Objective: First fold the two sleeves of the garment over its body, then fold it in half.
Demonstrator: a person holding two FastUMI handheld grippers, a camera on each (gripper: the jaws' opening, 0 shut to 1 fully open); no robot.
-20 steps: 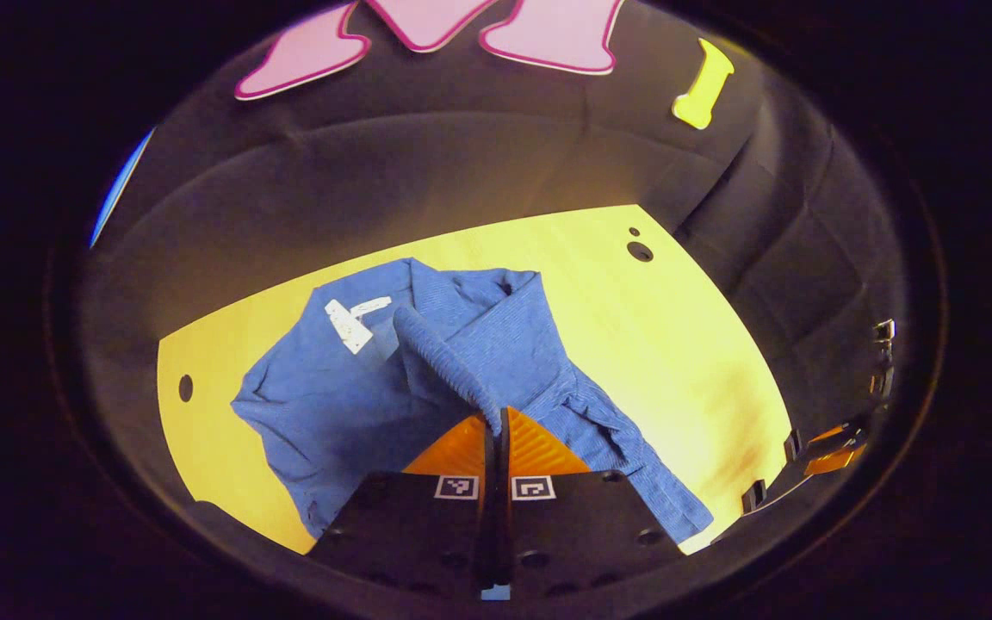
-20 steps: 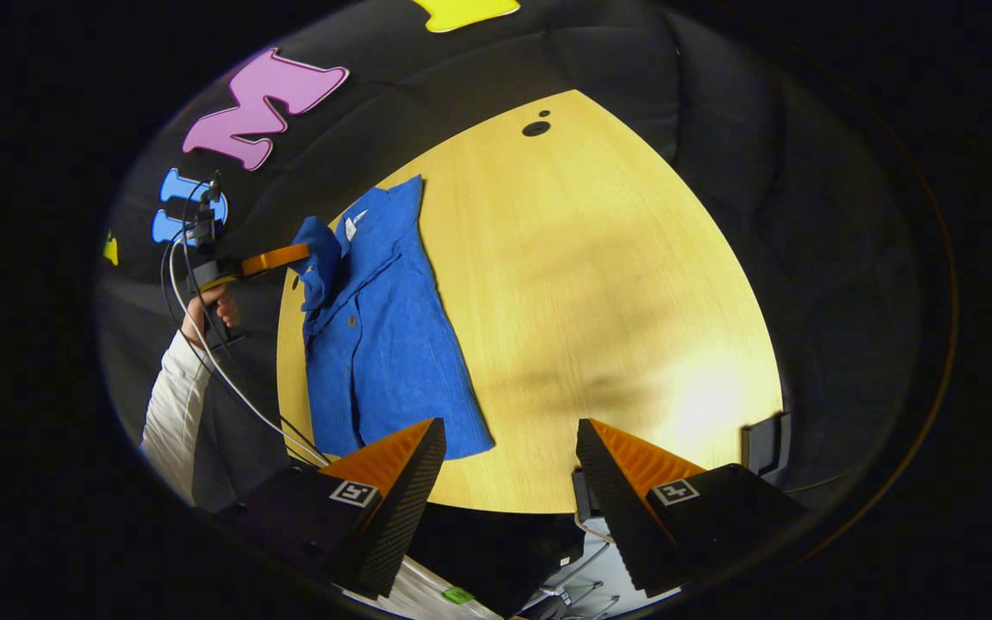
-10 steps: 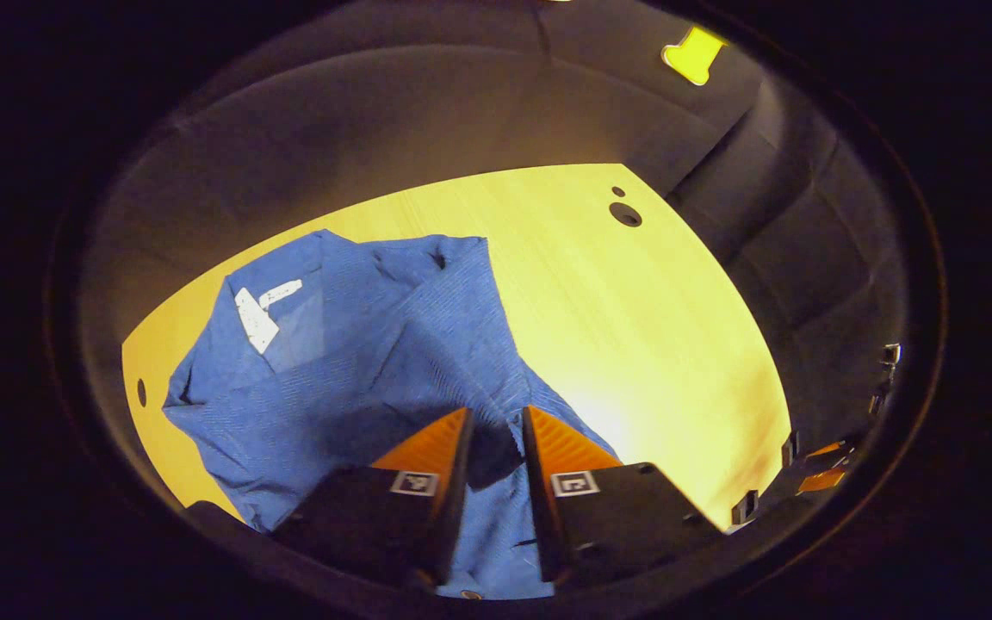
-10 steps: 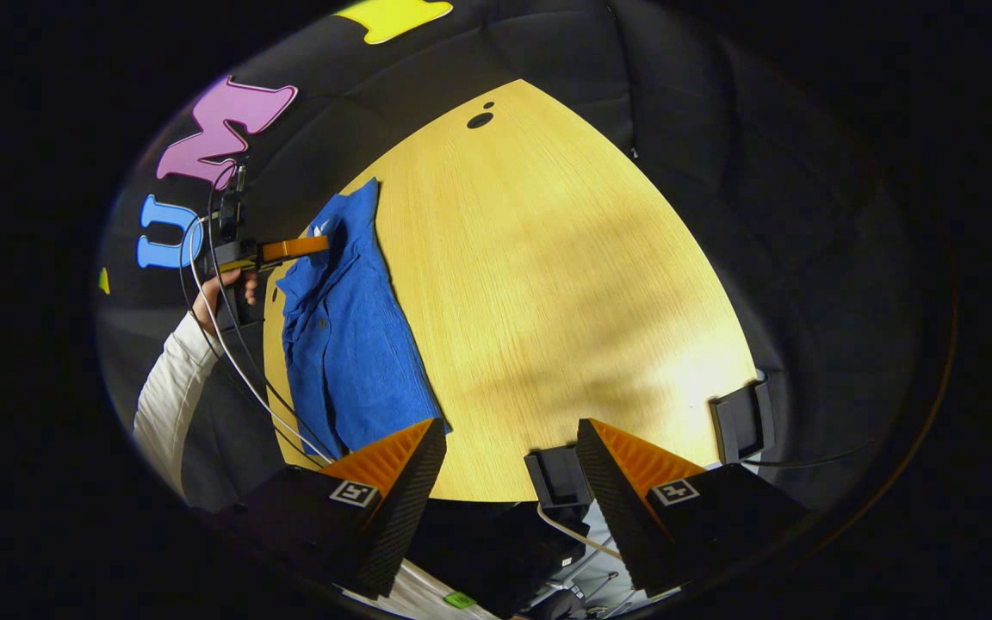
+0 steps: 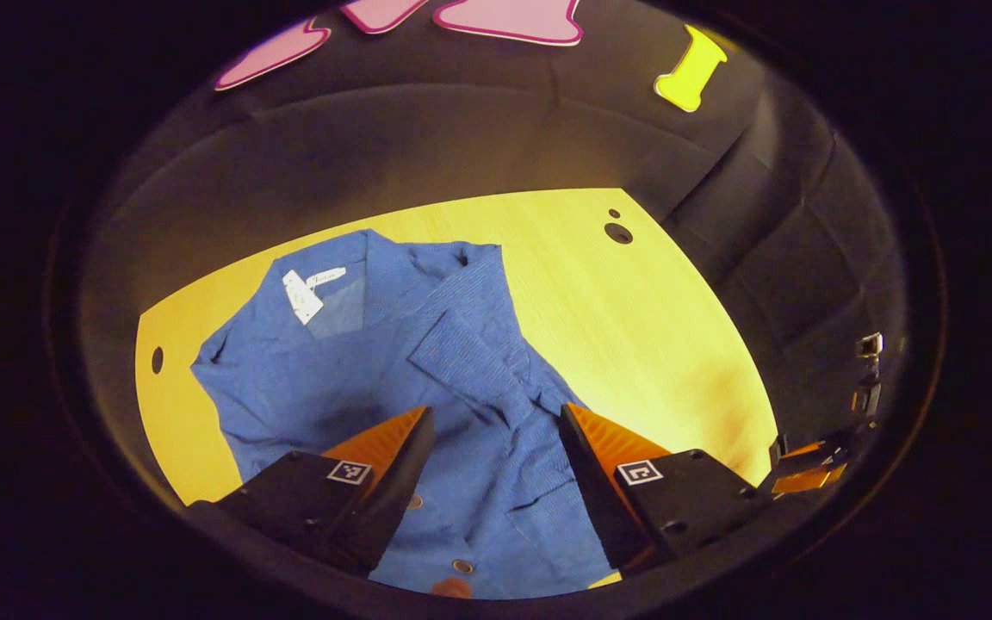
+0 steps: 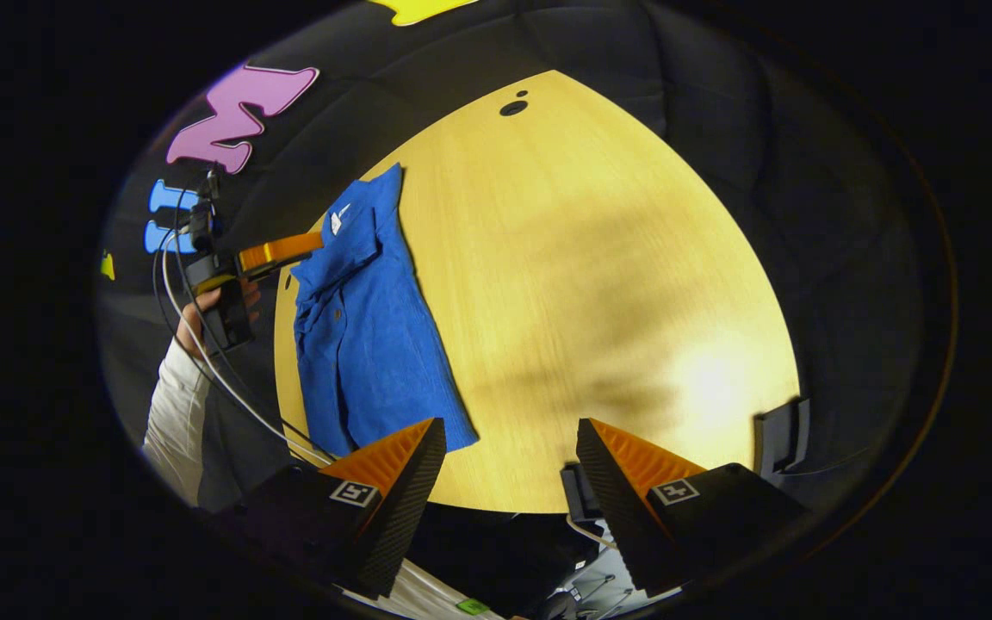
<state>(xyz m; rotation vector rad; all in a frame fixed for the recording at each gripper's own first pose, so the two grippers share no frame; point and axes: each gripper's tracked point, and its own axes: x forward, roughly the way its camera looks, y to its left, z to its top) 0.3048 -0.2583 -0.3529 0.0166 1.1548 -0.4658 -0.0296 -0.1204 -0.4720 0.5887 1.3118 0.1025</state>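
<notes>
The shirt (image 5: pixel 393 387) lies flat on the bench (image 5: pixel 634 327), along its left edge, collar toward the far wall. One sleeve (image 5: pixel 470 362) lies folded across the chest, and the button front faces up.

Risk: the folded sleeve rests loose on the body. If the left gripper (image 5: pixel 496 430) sweeps low across the cloth, its fingers could catch the sleeve edge and drag the fold open. Any later fold in half may trap creases if the sleeve shifts.

Left gripper: it hovers over the lower chest of the shirt, fingers spread wide, holding nothing. In the right gripper view it (image 6: pixel 281 250) points across the collar area from the left edge of the bench, held by a hand (image 6: pixel 203 310) with a white sleeve.

Right gripper (image 6: pixel 509 448): it hangs above the near edge of the bench, well apart from the shirt (image 6: pixel 367 336), fingers spread wide and empty, aimed toward the far corner.
</notes>
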